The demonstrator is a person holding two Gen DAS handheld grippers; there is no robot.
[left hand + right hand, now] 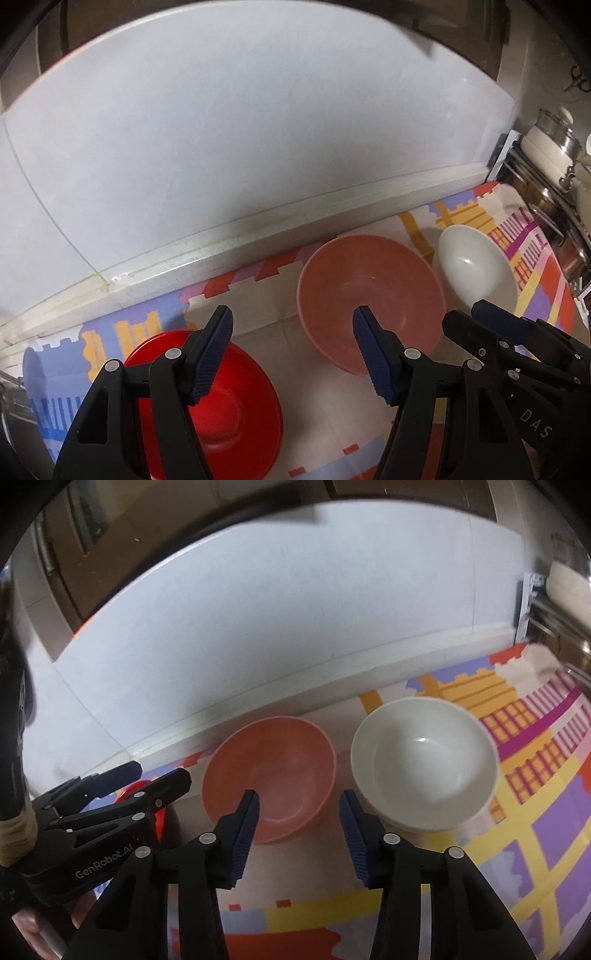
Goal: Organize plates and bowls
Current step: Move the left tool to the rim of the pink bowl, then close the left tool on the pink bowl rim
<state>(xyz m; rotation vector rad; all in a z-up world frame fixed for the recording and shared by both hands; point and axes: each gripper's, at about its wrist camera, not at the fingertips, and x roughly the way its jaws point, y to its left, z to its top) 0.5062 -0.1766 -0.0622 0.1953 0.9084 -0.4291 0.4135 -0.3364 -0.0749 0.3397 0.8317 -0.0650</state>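
White lettering reading "GenRobot.AI" stood on the black body of the left gripper (159, 779), seen low at the left edge of the right wrist view. In the left wrist view, the letters "DAS" showed in pale print on the black body of the right gripper (463, 314), below and right of the white bowl (476, 266). Nothing else could be read.

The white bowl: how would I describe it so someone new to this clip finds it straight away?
Start at the colourful patterned mat along the pale wall. Three dishes sit on it in a row: red plate, pink bowl, then the white bowl at the right end, nearest the metal rack. It is the only glossy white dish.
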